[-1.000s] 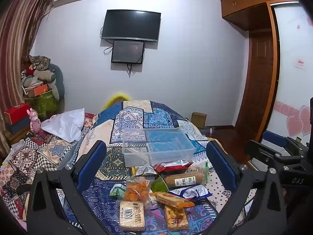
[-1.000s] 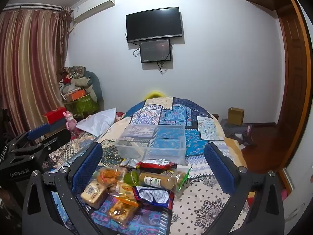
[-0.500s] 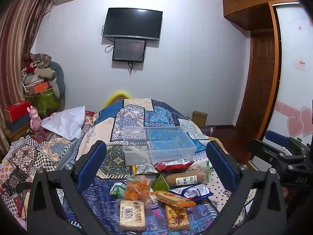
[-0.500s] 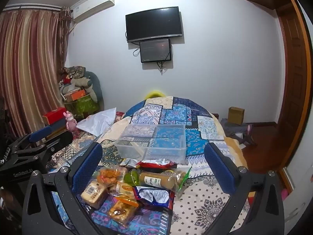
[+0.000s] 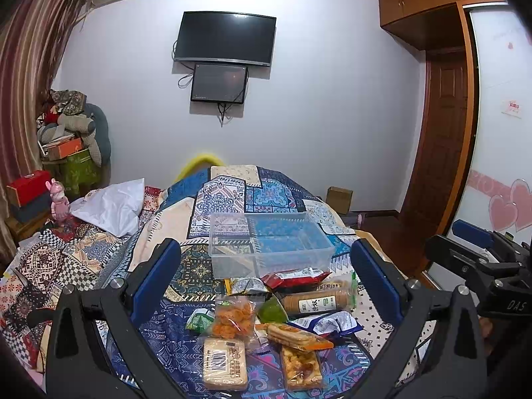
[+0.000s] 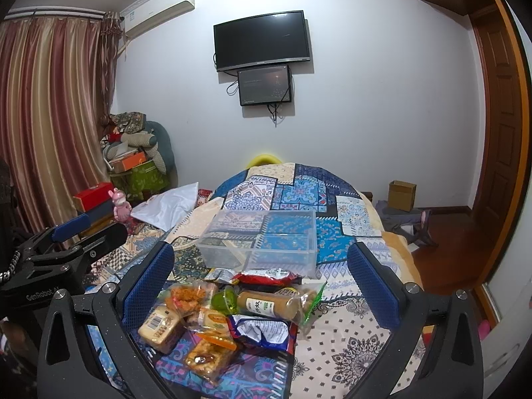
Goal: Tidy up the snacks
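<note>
A pile of snack packets lies on the patterned bedspread: a biscuit roll [image 5: 319, 301] [image 6: 271, 304], a red bag [image 5: 294, 274], an orange crisps bag [image 5: 232, 317], a pale cracker pack [image 5: 225, 362] [image 6: 161, 326] and a blue wrapper [image 6: 262, 331]. An empty clear plastic bin [image 5: 269, 242] [image 6: 262, 239] stands just behind the pile. My left gripper [image 5: 266, 282] is open and empty, hovering above the pile. My right gripper [image 6: 261, 279] is open and empty, also above the pile, to the right of the left one.
A white pillow [image 5: 109, 206] and a pink figurine [image 5: 58, 199] lie left of the bedspread. Boxes and clutter [image 6: 133, 163] stack in the far left corner. A cardboard box [image 6: 402, 194] sits on the floor by the wooden door [image 5: 442, 153].
Both grippers stay open and almost still; the left view has tilted very slightly, with the snacks and bin unmoved.
</note>
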Action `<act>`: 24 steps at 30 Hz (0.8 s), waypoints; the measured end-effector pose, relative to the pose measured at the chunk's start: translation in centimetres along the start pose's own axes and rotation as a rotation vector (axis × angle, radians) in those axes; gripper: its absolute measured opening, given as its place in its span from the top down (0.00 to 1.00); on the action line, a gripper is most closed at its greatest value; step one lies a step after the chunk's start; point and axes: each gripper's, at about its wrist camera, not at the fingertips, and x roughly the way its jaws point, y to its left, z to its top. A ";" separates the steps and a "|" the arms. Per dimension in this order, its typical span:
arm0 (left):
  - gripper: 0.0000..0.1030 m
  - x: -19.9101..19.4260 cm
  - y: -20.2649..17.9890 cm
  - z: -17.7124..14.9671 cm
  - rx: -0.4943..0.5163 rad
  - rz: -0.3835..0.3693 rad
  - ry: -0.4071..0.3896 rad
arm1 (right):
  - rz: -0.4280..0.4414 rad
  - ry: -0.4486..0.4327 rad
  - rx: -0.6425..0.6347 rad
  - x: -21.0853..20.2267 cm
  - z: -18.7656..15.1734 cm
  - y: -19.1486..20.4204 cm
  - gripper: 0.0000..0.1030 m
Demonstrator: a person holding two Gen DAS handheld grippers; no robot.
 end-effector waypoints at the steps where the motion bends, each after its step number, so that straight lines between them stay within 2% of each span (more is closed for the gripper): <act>1: 0.00 0.0 0.0 0.0 0.000 -0.001 0.002 | 0.001 0.000 -0.001 0.0 0.0 0.0 0.00; 24: 0.00 -0.1 0.0 0.1 0.003 -0.002 0.008 | 0.007 -0.002 -0.001 -0.1 0.0 0.3 0.00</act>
